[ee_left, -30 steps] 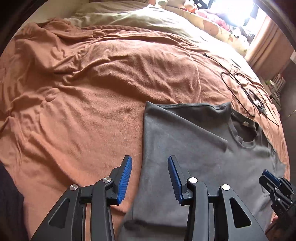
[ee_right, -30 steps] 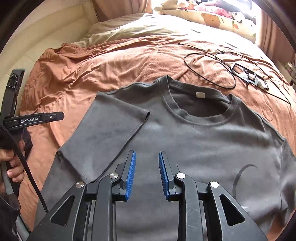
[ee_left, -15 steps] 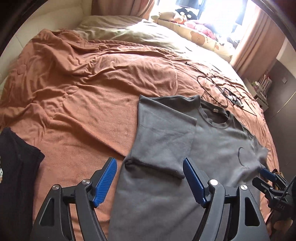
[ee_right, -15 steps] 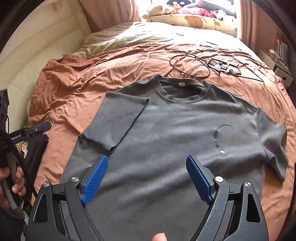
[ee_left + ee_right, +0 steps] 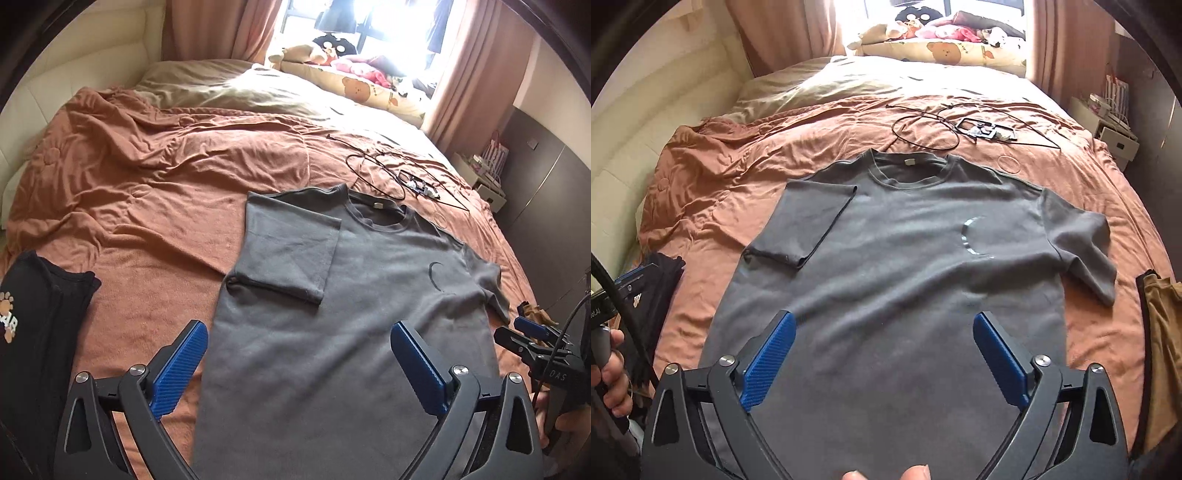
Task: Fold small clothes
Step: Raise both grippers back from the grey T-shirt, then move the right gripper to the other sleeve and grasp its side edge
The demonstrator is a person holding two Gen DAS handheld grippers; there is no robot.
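Bedroom in a lived-in home. A wide bed (image 5: pixel 713 177) fills both views, covered by a rumpled rust-brown blanket (image 5: pixel 155 192) with a beige duvet (image 5: pixel 820 85) further up. Cream padded headboard or wall panel (image 5: pixel 88 48) along the left side. Pink-brown curtains (image 5: pixel 218 29) frame a bright window (image 5: pixel 391 22); stuffed toys (image 5: pixel 912 26) and a bear-print pillow (image 5: pixel 945 51) line the sill end. A small white bedside unit (image 5: pixel 1115 136) stands at the right, cluttered. Clothes lie on the bed: a grey T-shirt (image 5: pixel 905 266), a black garment (image 5: pixel 33 306). Loose black cables (image 5: pixel 923 129) near the shirt's collar.
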